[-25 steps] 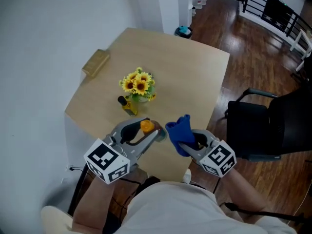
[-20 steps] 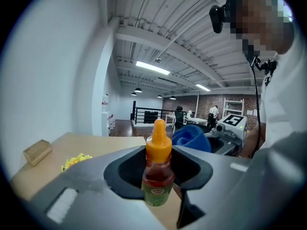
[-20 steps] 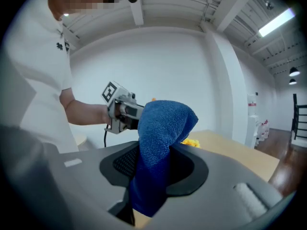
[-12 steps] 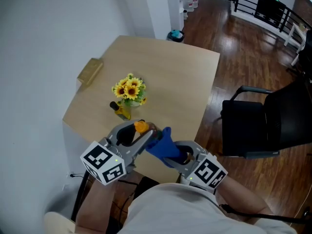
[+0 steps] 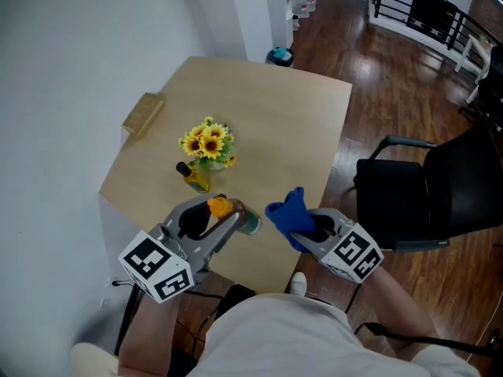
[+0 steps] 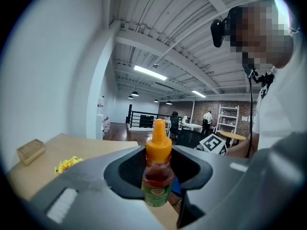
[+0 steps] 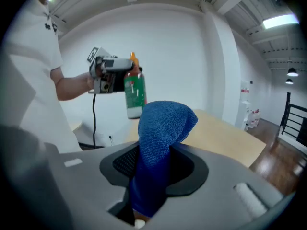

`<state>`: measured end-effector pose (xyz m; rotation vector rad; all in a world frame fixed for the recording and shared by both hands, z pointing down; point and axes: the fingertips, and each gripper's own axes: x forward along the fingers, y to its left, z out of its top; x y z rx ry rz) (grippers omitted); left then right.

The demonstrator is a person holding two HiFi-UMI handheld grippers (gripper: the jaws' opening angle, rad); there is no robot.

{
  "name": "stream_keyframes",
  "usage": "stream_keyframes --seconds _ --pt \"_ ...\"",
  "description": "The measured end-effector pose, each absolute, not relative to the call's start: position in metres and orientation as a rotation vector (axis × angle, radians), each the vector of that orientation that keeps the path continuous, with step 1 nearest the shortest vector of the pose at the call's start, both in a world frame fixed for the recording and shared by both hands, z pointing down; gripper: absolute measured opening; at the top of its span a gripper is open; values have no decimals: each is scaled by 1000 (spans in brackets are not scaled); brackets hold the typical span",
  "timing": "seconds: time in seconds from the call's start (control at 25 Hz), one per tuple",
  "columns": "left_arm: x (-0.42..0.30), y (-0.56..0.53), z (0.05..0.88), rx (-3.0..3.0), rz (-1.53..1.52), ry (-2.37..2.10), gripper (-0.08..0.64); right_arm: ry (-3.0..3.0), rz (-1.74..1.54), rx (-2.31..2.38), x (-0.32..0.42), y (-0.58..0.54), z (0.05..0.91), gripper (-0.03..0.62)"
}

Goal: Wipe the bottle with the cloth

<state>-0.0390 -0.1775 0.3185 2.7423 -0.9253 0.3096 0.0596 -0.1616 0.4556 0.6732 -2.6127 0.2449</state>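
On the table point(image 5: 283, 124), a wooden block point(image 5: 143, 114) is lying at ten o'clock of the flowers point(image 5: 206, 141) and a small flask point(image 5: 192, 175) is standing just beside them at seven o'clock. Over the near edge, the left gripper point(image 5: 229, 218) is holding the bottle point(image 5: 238, 215). The right gripper's point(image 5: 302, 228) cloth point(image 5: 288, 213) is hanging at its three o'clock, apart.

The table point(image 5: 291, 116) is viewed steeply from above by the head camera. The left gripper view is directed closely along its jaws toward the right gripper point(image 5: 305, 226). The right gripper view is directed back at the left gripper point(image 5: 234, 218). The bottle point(image 6: 157, 171) is shared by all three views.
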Motion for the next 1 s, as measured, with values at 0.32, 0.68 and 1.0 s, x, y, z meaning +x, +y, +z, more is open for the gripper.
stream_keyframes --seconds 0.32,0.68,1.0 --pt "-48 -170 325 2750 329 -882 163 -2820 -70 619 7 -181 324 153" --pt "-61 -159 319 2787 336 -829 163 -2763 -8 562 -30 -188 358 153" --pt "-69 -161 313 2803 324 -803 163 -2688 269 564 -34 -192 445 153"
